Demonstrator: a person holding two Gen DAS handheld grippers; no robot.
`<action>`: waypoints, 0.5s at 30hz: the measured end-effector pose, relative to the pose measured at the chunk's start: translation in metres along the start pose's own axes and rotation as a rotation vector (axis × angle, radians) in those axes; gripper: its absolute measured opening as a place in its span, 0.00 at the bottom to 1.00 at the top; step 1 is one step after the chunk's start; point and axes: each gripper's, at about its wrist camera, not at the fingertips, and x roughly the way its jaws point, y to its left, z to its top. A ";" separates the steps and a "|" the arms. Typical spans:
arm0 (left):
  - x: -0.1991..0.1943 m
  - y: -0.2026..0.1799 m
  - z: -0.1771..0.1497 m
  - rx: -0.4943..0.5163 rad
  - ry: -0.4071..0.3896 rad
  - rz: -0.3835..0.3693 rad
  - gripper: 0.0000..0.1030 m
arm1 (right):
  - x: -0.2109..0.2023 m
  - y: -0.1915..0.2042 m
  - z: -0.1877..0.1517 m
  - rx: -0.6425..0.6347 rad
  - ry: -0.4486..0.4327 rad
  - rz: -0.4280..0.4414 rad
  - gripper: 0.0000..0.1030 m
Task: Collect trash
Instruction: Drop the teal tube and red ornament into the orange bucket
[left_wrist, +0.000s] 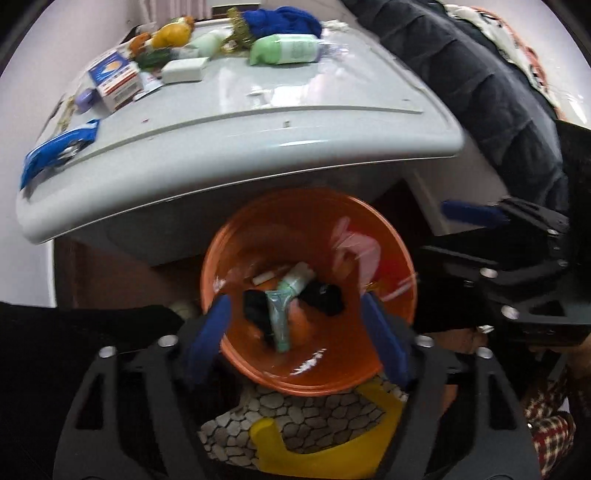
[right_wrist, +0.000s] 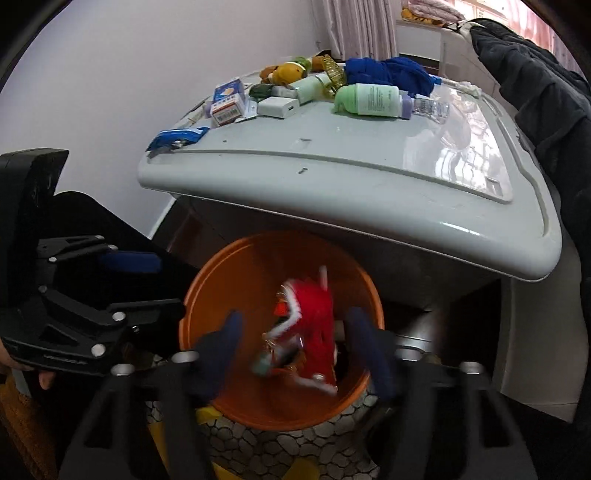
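An orange bin (left_wrist: 258, 229) stands on the floor in front of a grey-topped cabinet and shows in both views (right_wrist: 229, 266). Inside lie a teal tube (left_wrist: 279, 317), a pale bottle (left_wrist: 295, 280), black cloth (left_wrist: 325, 295) and a white stick. My left gripper (left_wrist: 295, 336) is open and empty over the bin. My right gripper (right_wrist: 291, 347) is open over the bin; a blurred red and white ornament (right_wrist: 314, 317) is between its fingers, falling free into the bin. The same ornament appears as a pink blur in the left wrist view (left_wrist: 354, 243).
The grey top (right_wrist: 351, 173) carries a green bottle (right_wrist: 369, 99), white charger (right_wrist: 277, 107), medicine boxes (right_wrist: 227, 101), blue wrapper (right_wrist: 177, 138), blue cloth (right_wrist: 388, 72) and plush toy (right_wrist: 286, 72). A dark jacket (right_wrist: 535, 96) hangs at right. A pebble mat (left_wrist: 295, 417) and yellow object (left_wrist: 332, 454) lie below.
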 end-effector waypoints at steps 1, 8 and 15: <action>0.000 0.004 0.000 -0.014 0.001 -0.003 0.71 | -0.003 -0.001 0.002 0.003 -0.015 0.001 0.68; -0.024 0.026 0.019 -0.078 -0.114 0.008 0.71 | -0.044 -0.008 0.052 -0.031 -0.164 -0.033 0.76; -0.055 0.051 0.088 -0.063 -0.355 0.053 0.76 | -0.088 -0.017 0.145 -0.059 -0.438 -0.047 0.90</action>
